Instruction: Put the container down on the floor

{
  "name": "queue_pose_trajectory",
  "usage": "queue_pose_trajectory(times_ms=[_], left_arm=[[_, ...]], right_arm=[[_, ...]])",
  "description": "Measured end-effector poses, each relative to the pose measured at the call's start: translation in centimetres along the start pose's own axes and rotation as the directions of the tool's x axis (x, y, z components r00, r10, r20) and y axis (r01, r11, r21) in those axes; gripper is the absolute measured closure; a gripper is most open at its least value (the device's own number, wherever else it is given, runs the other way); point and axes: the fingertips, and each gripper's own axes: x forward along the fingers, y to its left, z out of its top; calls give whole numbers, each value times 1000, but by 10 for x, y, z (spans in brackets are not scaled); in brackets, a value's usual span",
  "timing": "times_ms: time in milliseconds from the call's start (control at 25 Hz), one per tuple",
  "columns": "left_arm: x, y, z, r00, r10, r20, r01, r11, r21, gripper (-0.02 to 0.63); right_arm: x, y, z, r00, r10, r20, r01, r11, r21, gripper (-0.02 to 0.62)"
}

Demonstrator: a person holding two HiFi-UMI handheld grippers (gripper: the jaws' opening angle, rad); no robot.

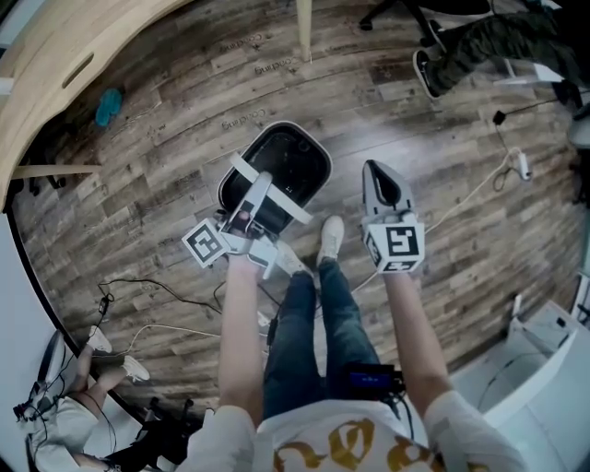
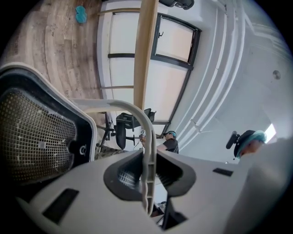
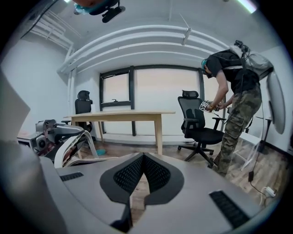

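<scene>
The container (image 1: 318, 162) is a black bin with a white rim and a white bail handle (image 1: 268, 196). In the head view it hangs above the wooden floor, in front of the person's shoes. My left gripper (image 1: 261, 191) is shut on the handle. The left gripper view shows the thin handle (image 2: 147, 137) pinched between the pads and the container's mesh inside (image 2: 32, 132) at the left. My right gripper (image 1: 373, 170) hovers to the right of the container, apart from it. In its own view my right gripper (image 3: 143, 156) is shut on nothing, and the container (image 3: 73, 142) shows at the left.
A wooden table (image 1: 55, 64) curves along the top left, with one leg (image 1: 303, 28) further right. A teal object (image 1: 108, 106) lies under it. Cables (image 1: 479, 189) run over the floor at right. Another person (image 1: 479, 46) stands at the back right beside an office chair (image 3: 201, 123).
</scene>
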Motion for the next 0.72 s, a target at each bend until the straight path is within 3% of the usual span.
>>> queue_pose_trajectory(times_ms=[720], left_arm=[[10,103,11,998,56,-27,-57,997,-50,538]], right_arm=[[57,-6,-85,995,9,-97,-8,1000,9,597]])
